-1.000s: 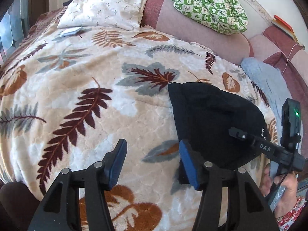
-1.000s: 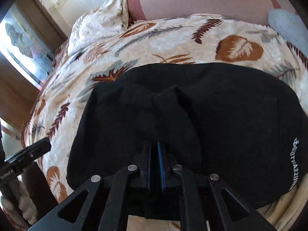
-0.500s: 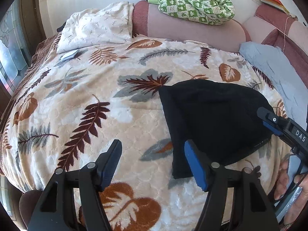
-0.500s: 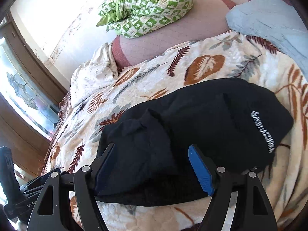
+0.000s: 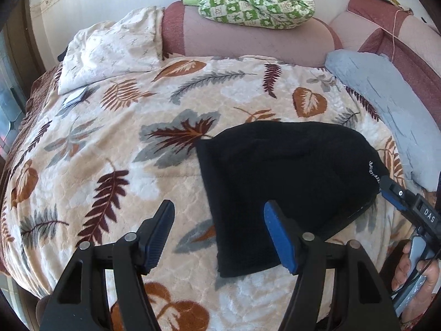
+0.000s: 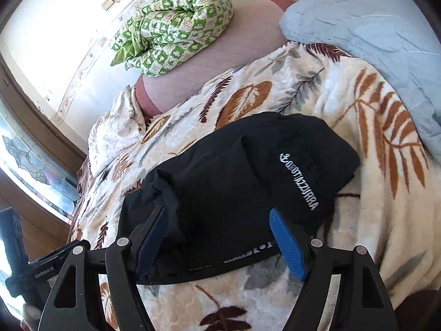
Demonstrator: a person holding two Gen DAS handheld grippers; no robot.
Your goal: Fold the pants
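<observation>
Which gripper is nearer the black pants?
Right. The right gripper hangs open directly over the near edge of the pants, one finger on each side. The left gripper is also open but mostly over bare blanket, beside the pants' left edge.

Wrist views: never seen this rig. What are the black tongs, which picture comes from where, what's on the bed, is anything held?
There is no robot arm. A person holds one pair of handheld tongs in each hand, and a fisheye camera on each looks forward along its two fingers.

The left wrist view shows the left tongs, open over the leaf-patterned cream blanket; the right tongs' finger pokes in at the right edge. The right wrist view shows the right tongs, also open.

On the blanket lie the folded black pants with white lettering. Behind are a green checked quilt and a pale blue pillow.

Nothing is held: the right tongs straddle the pants' near edge without closing.
</observation>
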